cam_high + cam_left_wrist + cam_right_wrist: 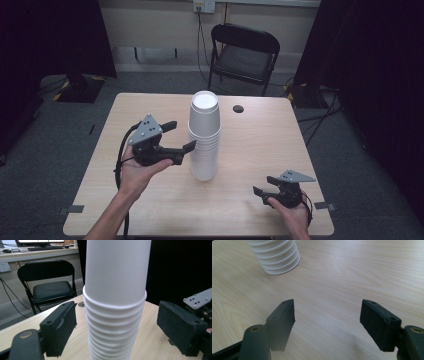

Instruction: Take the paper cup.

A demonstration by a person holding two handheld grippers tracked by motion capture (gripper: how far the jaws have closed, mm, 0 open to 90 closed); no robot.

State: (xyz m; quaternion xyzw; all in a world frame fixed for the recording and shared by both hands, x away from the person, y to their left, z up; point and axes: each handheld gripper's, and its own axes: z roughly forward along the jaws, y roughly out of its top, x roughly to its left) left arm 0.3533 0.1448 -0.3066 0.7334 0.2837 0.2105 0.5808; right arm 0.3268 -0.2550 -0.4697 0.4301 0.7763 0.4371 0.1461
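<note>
Stack of white cups (204, 140): stands upright near the centre of the table (260, 150), rims nested in tight rings over the lower part, top cup rising well clear of the rest. Mouth of top cup open, facing up.

Left tongs (180, 136): held in the person's left hand (137, 172), raised off the table, just left of the stack at approx. mid-height. Jaws spread wide, pointing right toward the stack. In the left gripper view the stack (115, 300) sits between the two black jaws, w/ clear gaps on both sides; no contact visible. The left tongs (117, 325) are therefore open around the stack, not gripping. Grey three-cornered plate on top, cable trailing down toward the near edge.

Right tongs (264, 186): held in the person's right hand (290, 212), low at the near right part of the table, well apart from the stack. Jaws point left, spread wide. Right gripper view: the right tongs (327, 315) hold nothing, bare wood grain between the jaws; the base of the stack (277, 256) is seen farther off, beyond the jaw tips, standing flat on the table.

Other items: small dark round hole (238, 108) in the table top, far side, right of the stack. Black folding chair (243, 55) stands beyond the far edge, against the wall. Dark curtains on left and right of the room.
</note>
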